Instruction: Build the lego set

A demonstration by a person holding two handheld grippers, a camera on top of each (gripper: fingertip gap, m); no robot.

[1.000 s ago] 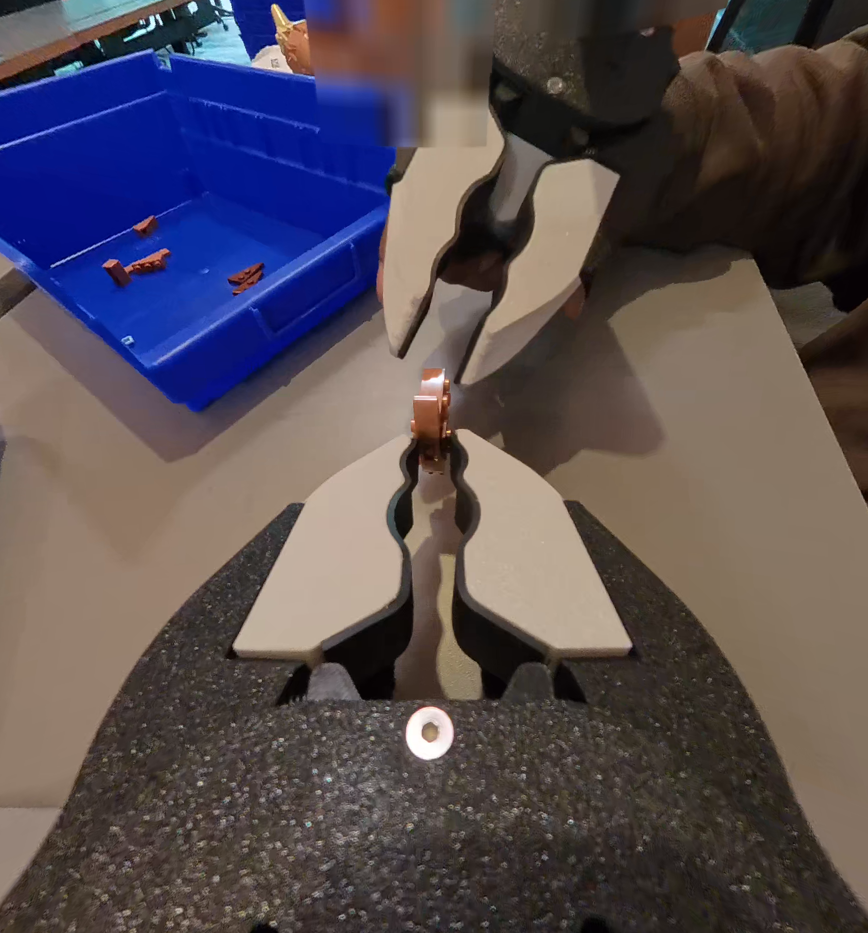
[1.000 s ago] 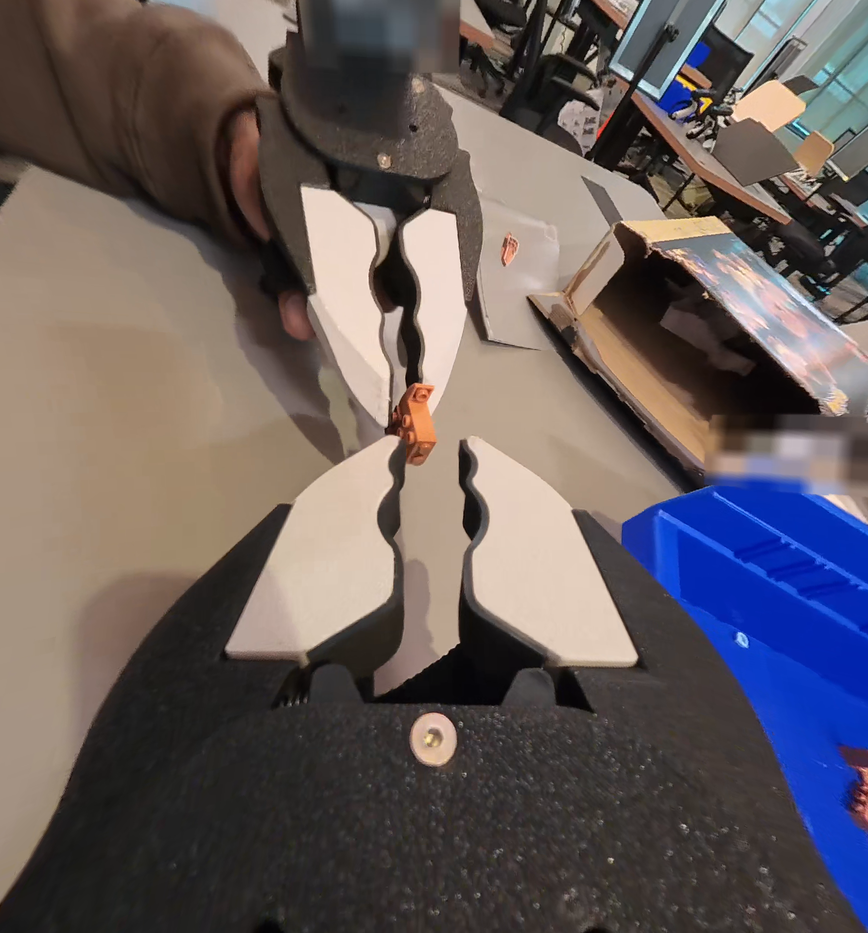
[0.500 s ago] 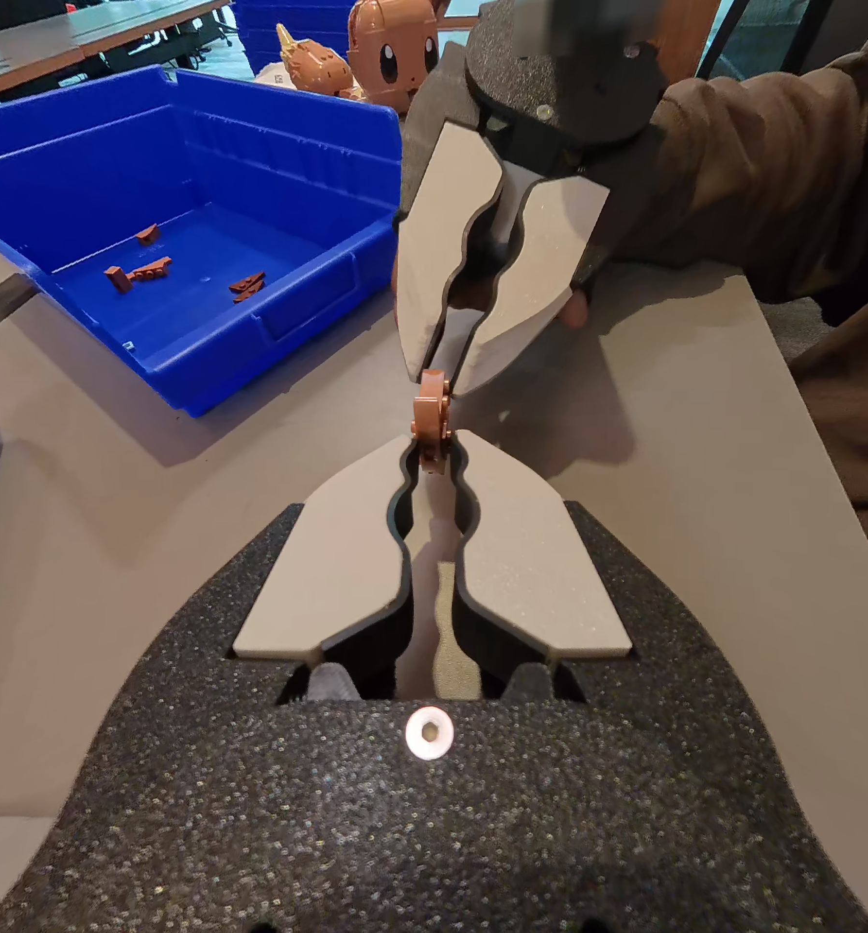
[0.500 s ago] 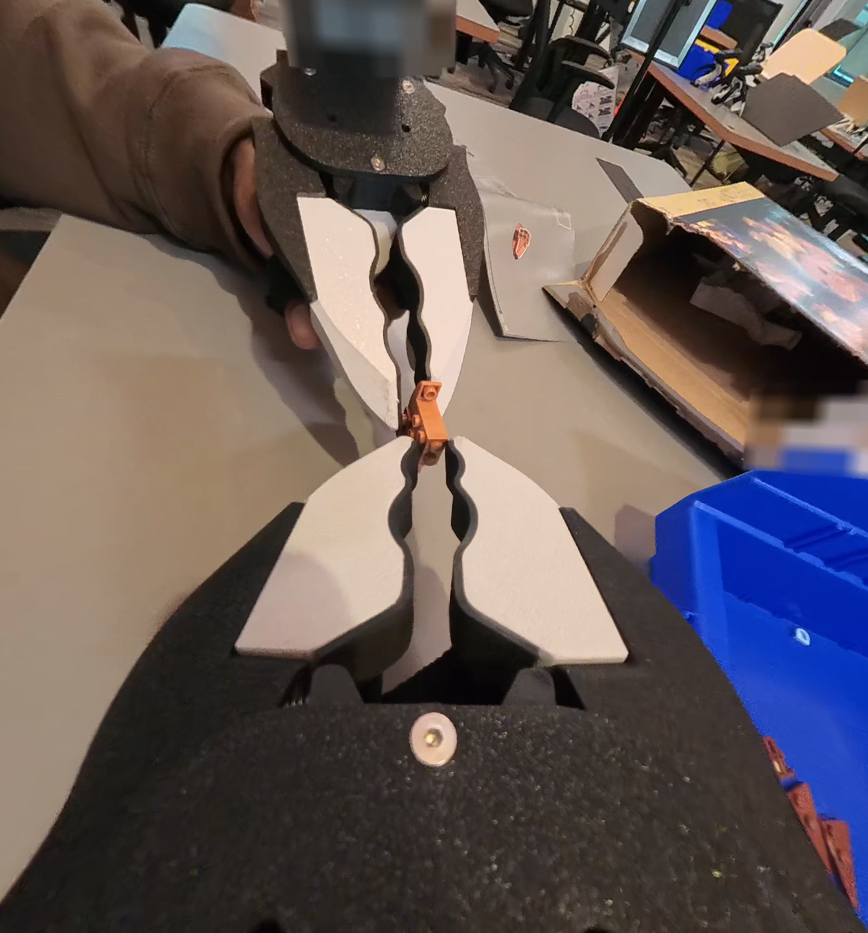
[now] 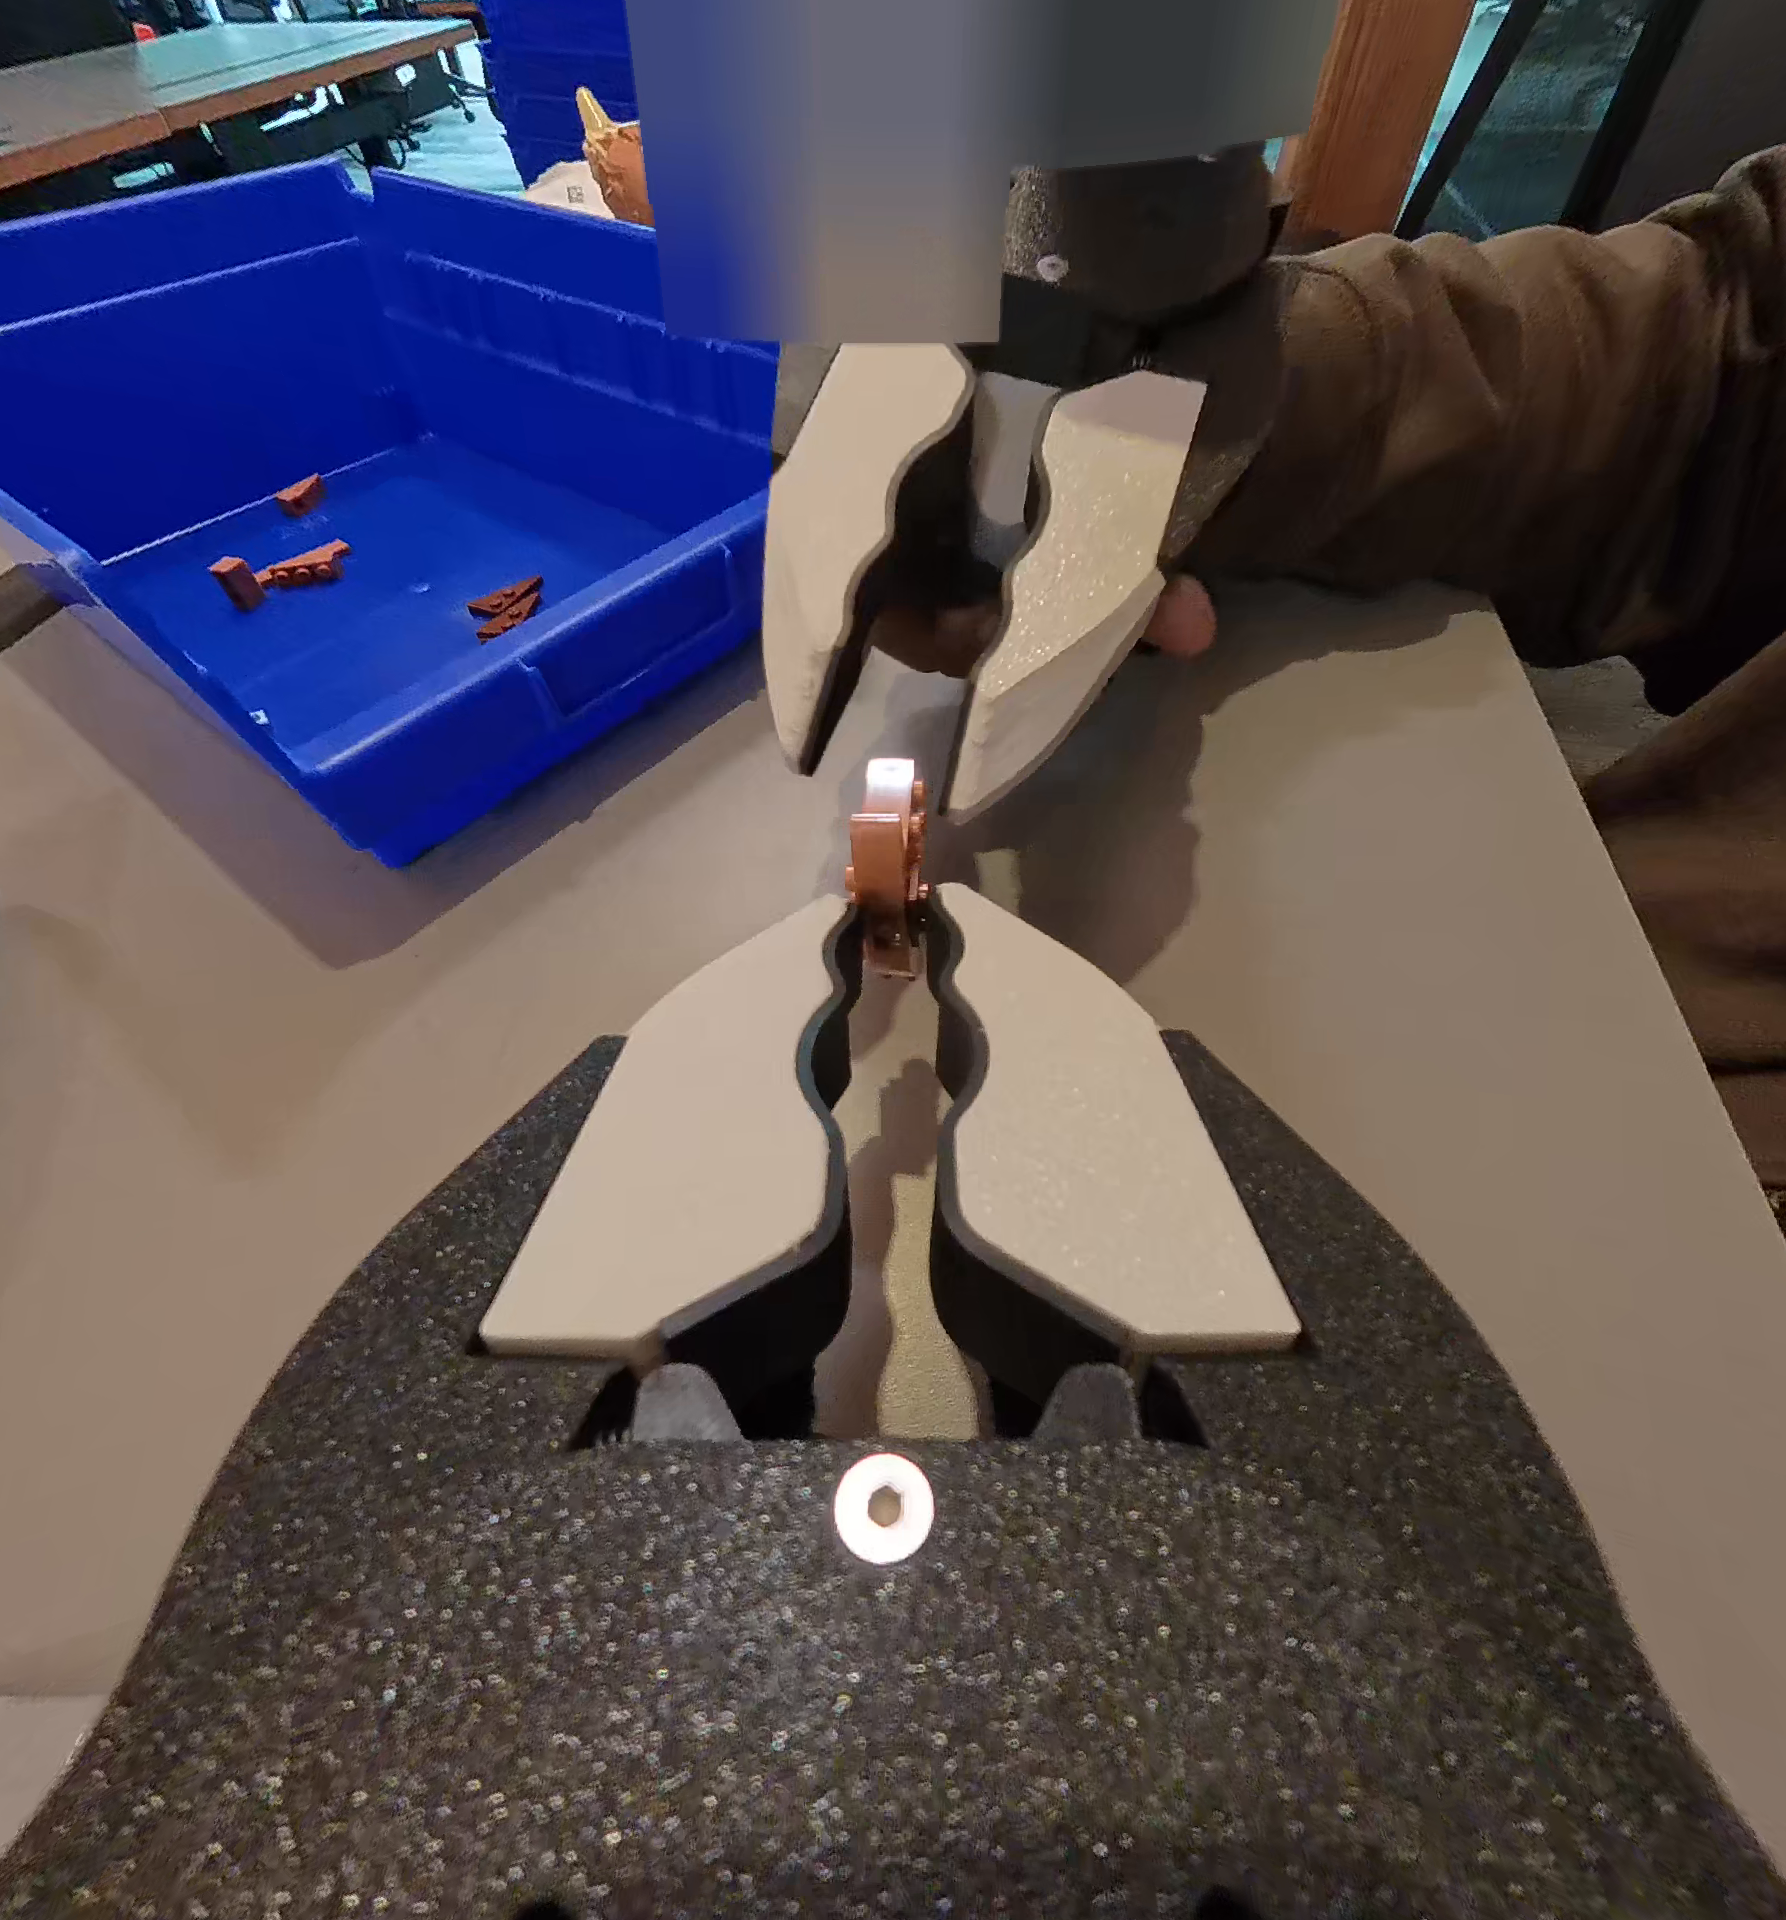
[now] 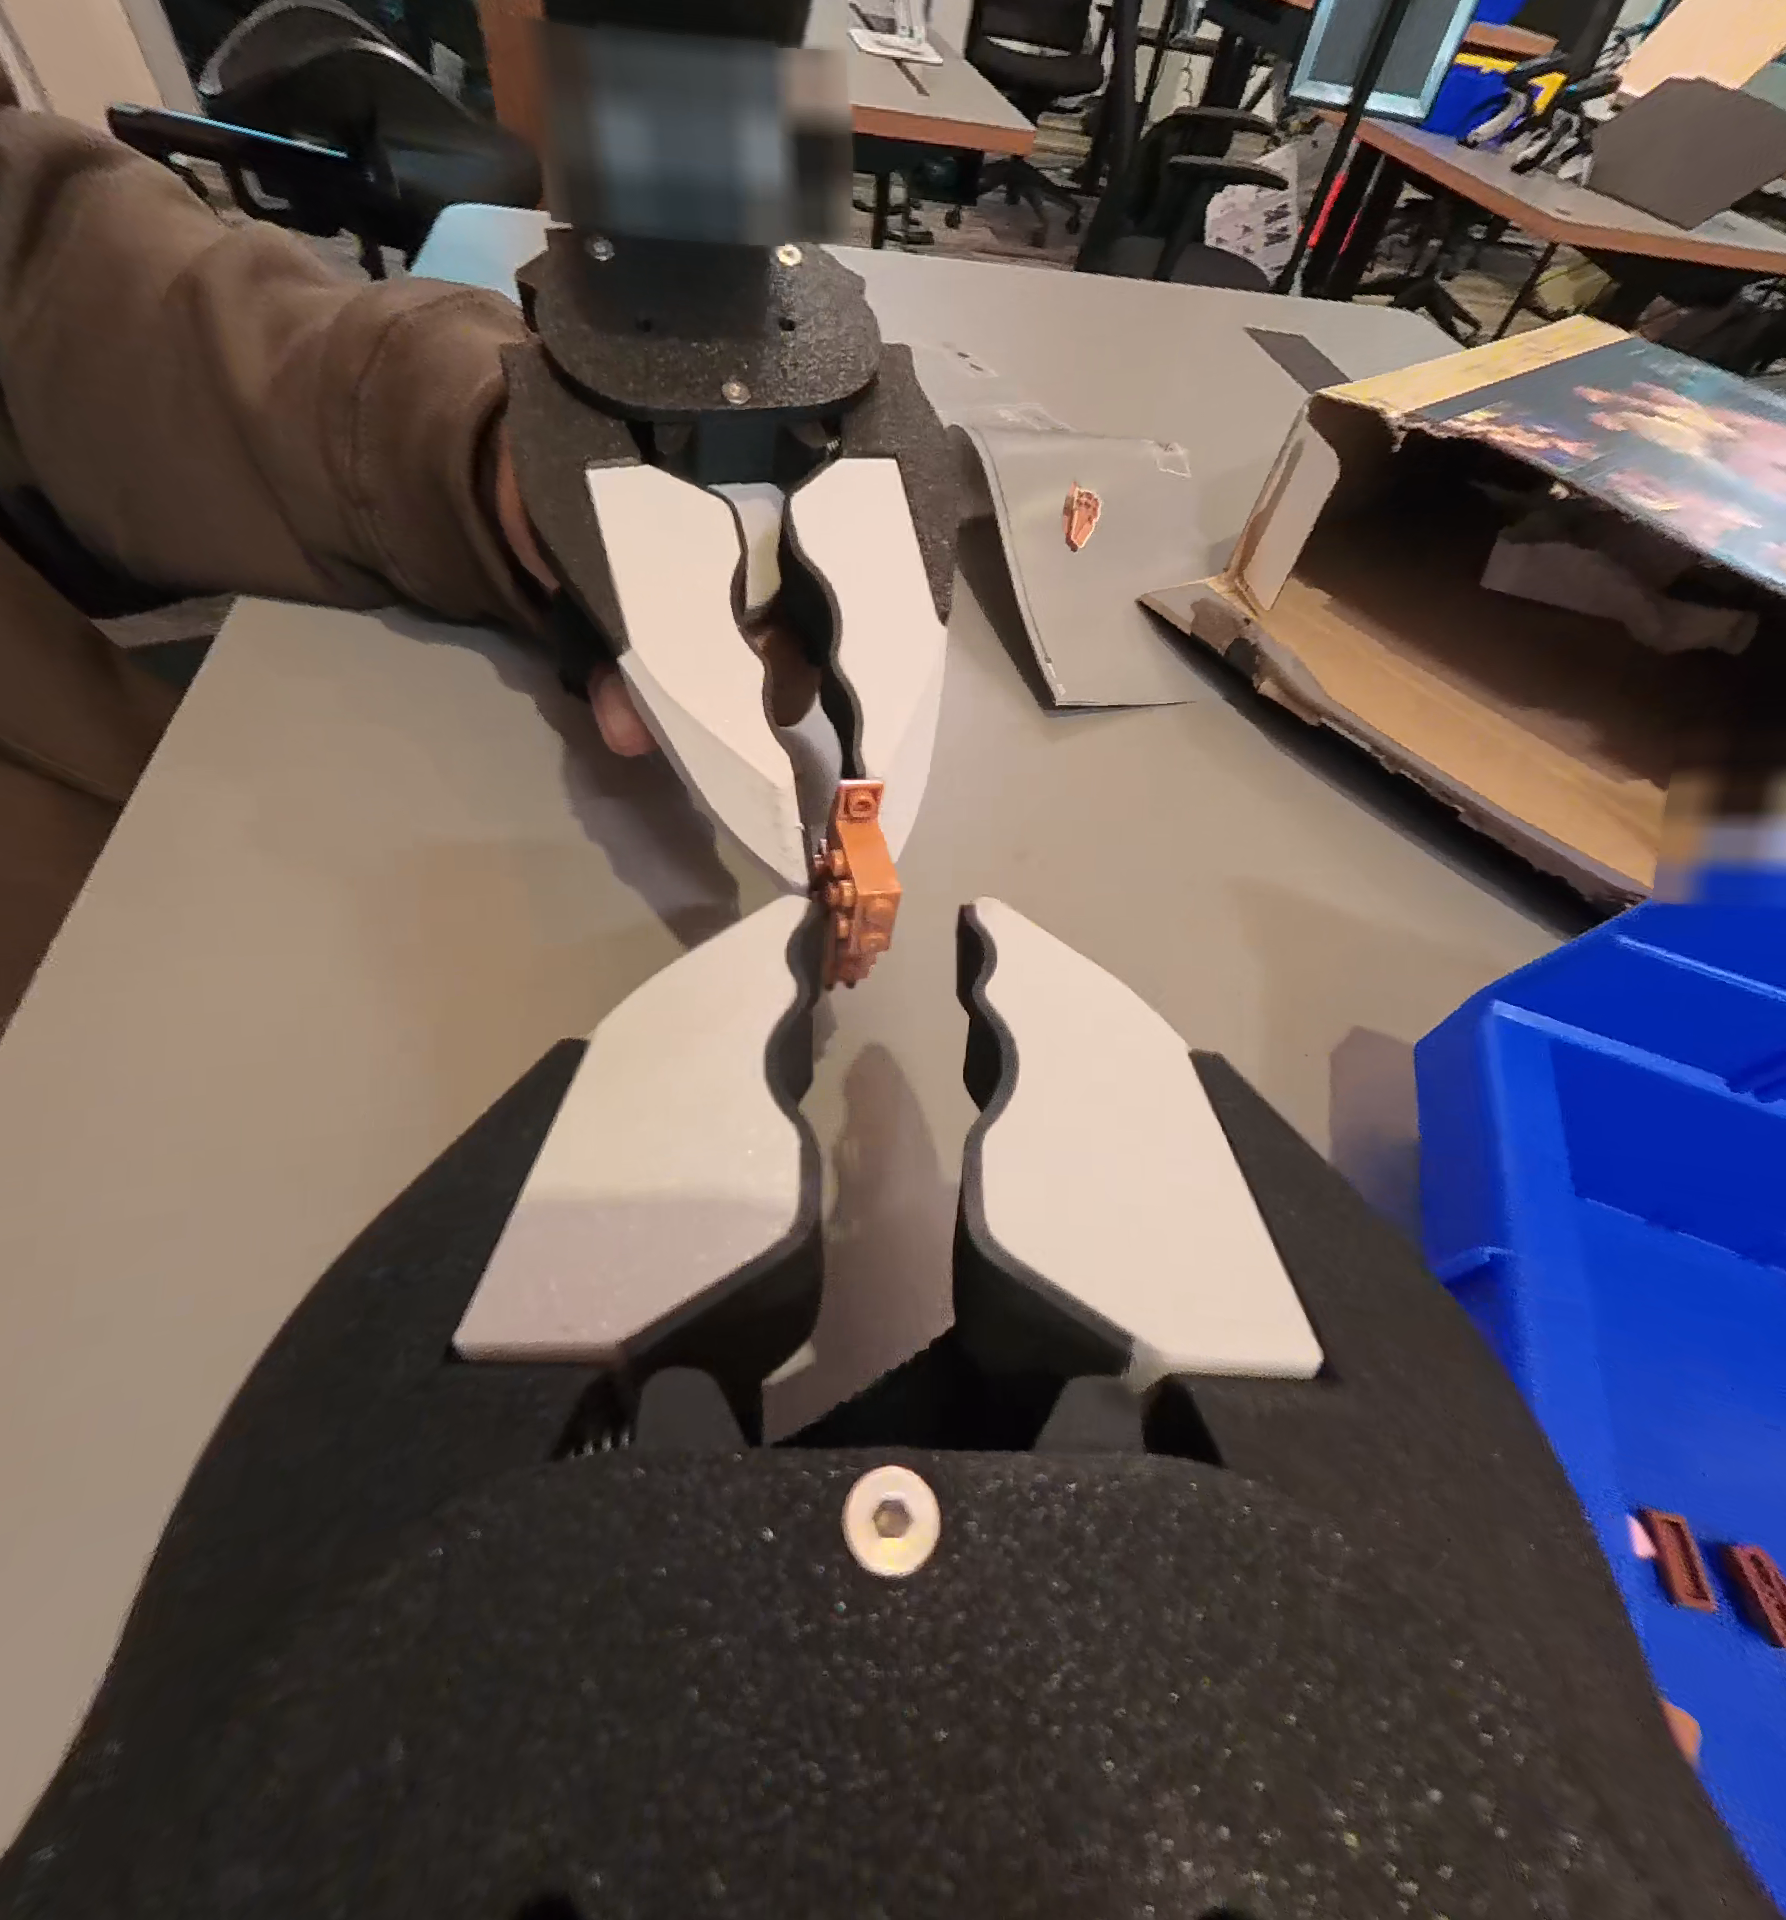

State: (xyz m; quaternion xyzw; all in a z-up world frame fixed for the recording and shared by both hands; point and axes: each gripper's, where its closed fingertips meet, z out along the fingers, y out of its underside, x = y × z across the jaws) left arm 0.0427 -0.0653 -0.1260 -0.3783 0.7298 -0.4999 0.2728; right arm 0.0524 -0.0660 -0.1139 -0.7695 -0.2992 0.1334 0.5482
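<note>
The left gripper (image 5: pixel 887 906) pinches a brown brick piece (image 5: pixel 885 862) above the tabletop (image 5: pixel 1336 935). The right gripper (image 6: pixel 884 914) stands open around its free end, holding nothing. More bricks (image 5: pixel 297 569) lie in the blue bin (image 5: pixel 515 748).

Reddish-brown toy brick assembly (image 5: pixel 887 852), studded, with one pale glossy end. Left claw (image 5: pixel 889 914) and right claw (image 6: pixel 884 920): pale grey fingers (image 5: pixel 702 1132) with dark inner edges, on black speckled bodies. Counter (image 5: pixel 1336 935): plain matte grey. Storage bin (image 5: pixel 369 727): bright blue, holding loose dark red-brown brick pieces (image 5: pixel 504 608). Sleeve (image 5: pixel 1554 416): olive brown. Cardboard box (image 6: pixel 1554 582): tan inside, outer face printed dark with multicoloured patches.
</note>
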